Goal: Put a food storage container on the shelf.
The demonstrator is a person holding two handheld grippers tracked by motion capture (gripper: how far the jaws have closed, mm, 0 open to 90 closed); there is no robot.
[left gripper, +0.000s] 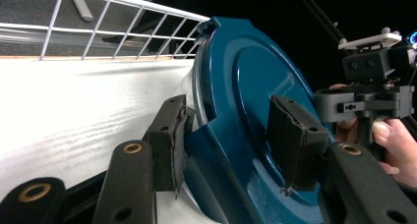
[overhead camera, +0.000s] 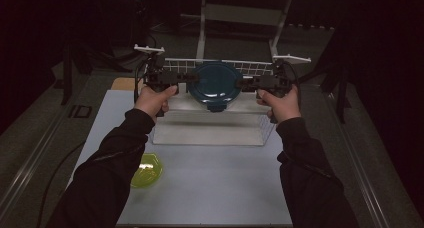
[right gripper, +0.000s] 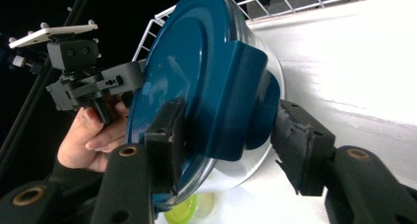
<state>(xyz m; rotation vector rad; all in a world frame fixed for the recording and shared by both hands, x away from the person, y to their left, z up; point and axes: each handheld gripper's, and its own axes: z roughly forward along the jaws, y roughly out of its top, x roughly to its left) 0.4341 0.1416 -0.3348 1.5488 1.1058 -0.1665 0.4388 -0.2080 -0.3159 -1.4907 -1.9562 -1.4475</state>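
- A round blue lid [overhead camera: 215,81] on a clear bowl [right gripper: 231,170] is held on edge above the white worktop [overhead camera: 210,178], just in front of a white wire rack [overhead camera: 250,67].
- The lid's left rim is straddled by the left tongs [left gripper: 228,135]; the jaws are only partly closed, one pad against the underside, the other at the blue face.
- The opposite rim is straddled by the right tongs [right gripper: 231,145], whose far jaw is seen standing slightly off the bowl.
- A yellow-green bowl [overhead camera: 146,170] lies on the worktop near the person's left sleeve [overhead camera: 107,173].
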